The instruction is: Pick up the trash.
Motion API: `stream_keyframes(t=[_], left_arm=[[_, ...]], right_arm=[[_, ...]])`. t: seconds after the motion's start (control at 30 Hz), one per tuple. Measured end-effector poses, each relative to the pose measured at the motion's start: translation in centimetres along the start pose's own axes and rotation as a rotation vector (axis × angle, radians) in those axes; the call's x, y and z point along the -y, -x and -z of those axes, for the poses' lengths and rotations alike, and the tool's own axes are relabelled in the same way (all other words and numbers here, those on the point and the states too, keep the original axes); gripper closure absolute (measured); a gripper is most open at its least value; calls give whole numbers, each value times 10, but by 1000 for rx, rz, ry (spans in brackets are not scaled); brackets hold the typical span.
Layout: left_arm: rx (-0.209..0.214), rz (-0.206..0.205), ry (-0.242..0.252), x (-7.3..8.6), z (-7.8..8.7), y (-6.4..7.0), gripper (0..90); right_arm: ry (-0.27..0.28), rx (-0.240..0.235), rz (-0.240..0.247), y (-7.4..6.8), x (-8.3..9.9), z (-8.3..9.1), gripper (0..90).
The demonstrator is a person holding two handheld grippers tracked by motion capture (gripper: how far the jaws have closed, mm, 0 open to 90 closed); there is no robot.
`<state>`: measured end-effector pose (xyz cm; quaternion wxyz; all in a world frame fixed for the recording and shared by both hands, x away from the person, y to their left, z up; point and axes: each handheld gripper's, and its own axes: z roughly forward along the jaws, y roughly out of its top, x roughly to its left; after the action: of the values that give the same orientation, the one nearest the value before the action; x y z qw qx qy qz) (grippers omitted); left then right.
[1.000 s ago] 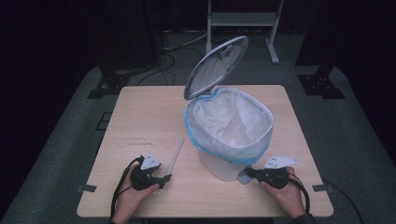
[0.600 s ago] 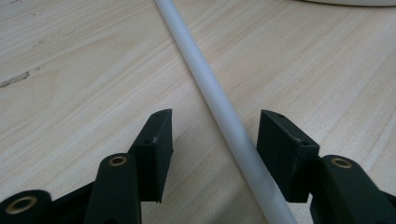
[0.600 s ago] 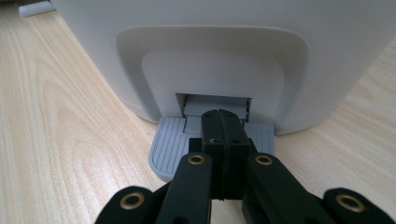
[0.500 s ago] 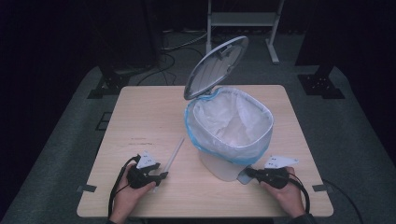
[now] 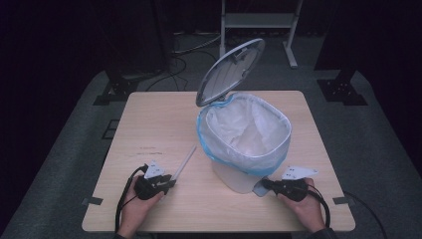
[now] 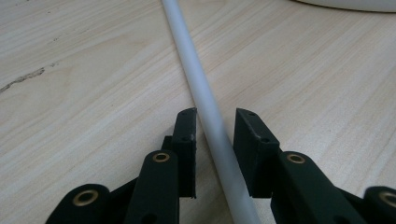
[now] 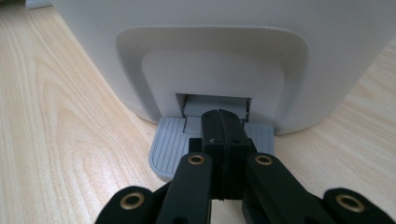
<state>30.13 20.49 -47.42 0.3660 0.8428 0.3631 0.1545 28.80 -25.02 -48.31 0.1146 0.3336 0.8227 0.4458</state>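
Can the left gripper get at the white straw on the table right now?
Probably yes. The left gripper is open, with its fingers on either side of the straw, which lies flat on the table with nothing in between.

Left claw (image 5: 170,182) drawn back slightly toward the table edge, white rod (image 5: 184,162) between its jaws

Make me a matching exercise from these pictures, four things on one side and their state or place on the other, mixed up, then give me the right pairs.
Things:
1. bin lid
2. white stick
3. left tongs
4. right tongs

States:
A. shut, pressing on the grey pedal
B. raised open
C. open, one jaw on each side of the stick
D. lying flat on the table

Pairs: 1-B, 2-D, 3-C, 4-A
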Motion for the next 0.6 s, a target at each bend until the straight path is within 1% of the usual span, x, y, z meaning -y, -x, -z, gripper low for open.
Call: stream_keyframes(t=[0.03,0.2,0.27,0.4,0.53,0.6], left_arm=[[3,-1,0,0,0,0,718],[9,16,-2,0,0,-2,796],[13,21,0,0,0,-3,803],[8,25,2,-1,0,-3,811],[-8,28,-1,-1,0,-2,816],[-3,33,-6,-1,0,-4,817]], right_arm=[[0,0,0,0,0,0,898],[0,0,0,0,0,0,897],[0,0,0,0,0,0,898],[0,0,-1,0,0,0,897],[0,1,-1,0,0,0,897],[0,1,0,0,0,0,897]])
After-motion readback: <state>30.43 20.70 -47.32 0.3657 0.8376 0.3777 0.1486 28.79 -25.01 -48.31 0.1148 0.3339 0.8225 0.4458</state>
